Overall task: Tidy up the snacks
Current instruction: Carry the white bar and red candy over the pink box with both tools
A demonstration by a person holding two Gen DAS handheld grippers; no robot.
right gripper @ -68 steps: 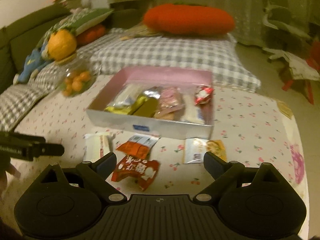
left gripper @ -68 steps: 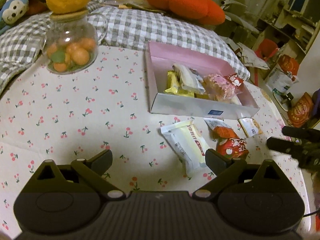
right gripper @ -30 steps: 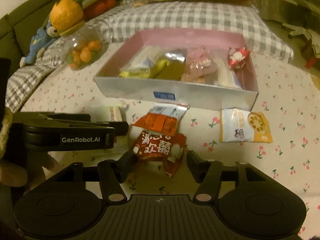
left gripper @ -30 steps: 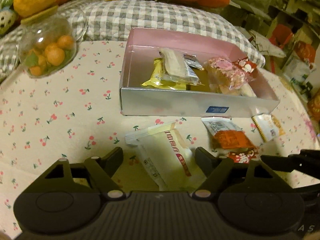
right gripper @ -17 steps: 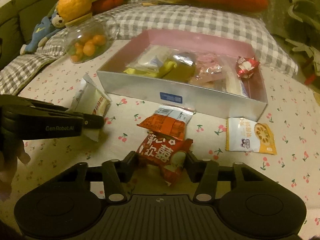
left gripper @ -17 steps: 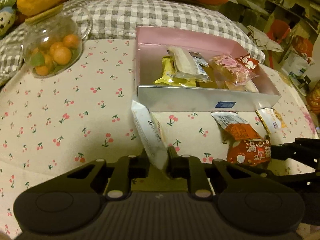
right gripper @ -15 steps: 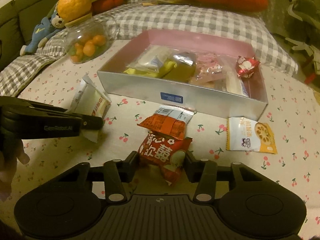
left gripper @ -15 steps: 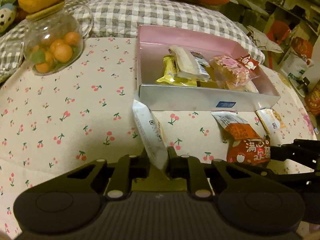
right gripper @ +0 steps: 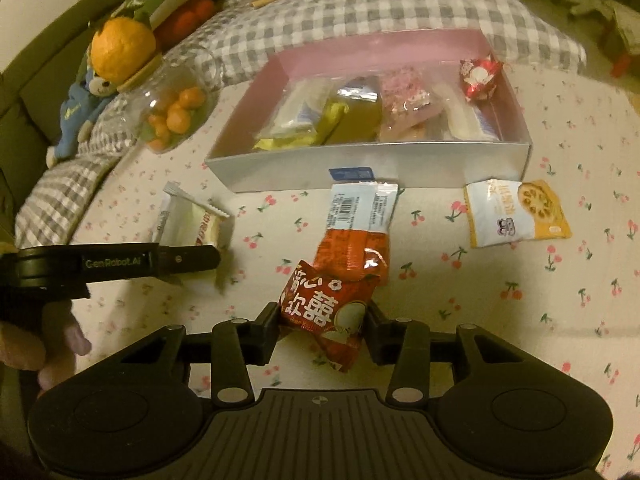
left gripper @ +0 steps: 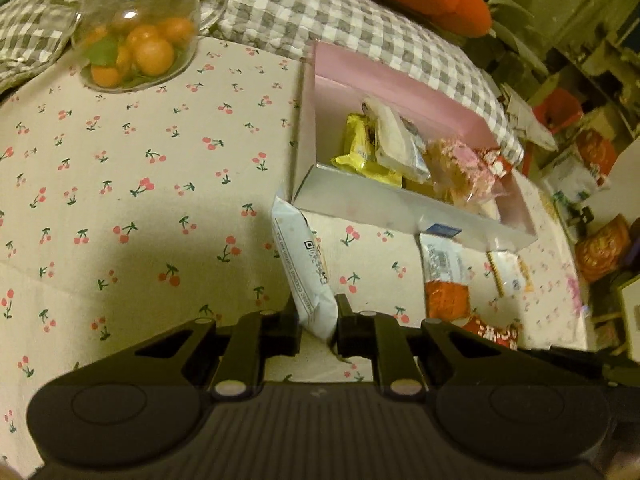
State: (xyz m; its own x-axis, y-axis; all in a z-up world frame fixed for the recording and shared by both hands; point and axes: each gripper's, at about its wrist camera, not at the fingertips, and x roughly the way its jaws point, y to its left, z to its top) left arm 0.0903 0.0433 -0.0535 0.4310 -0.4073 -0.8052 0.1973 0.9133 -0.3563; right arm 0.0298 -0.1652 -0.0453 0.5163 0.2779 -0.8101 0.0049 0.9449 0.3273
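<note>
Left claw [left gripper: 318, 322] is clamped tight on the long white foil snack packet [left gripper: 304, 268], raised at centre frame. Right claw [right gripper: 324, 326], jaws just closing, pinches the red crinkled snack bag [right gripper: 328, 304], low centre. I'd lift both clear over the silver-walled, pink-lined cardboard box's [right gripper: 420, 166] near wall and release into gaps.

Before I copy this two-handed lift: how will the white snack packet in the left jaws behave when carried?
The white snack packet probably stays fairly stiff: it stands up from the left gripper without drooping. It looks light and puffy. Glossy film, pinched at one end, might slip or swing.
</note>
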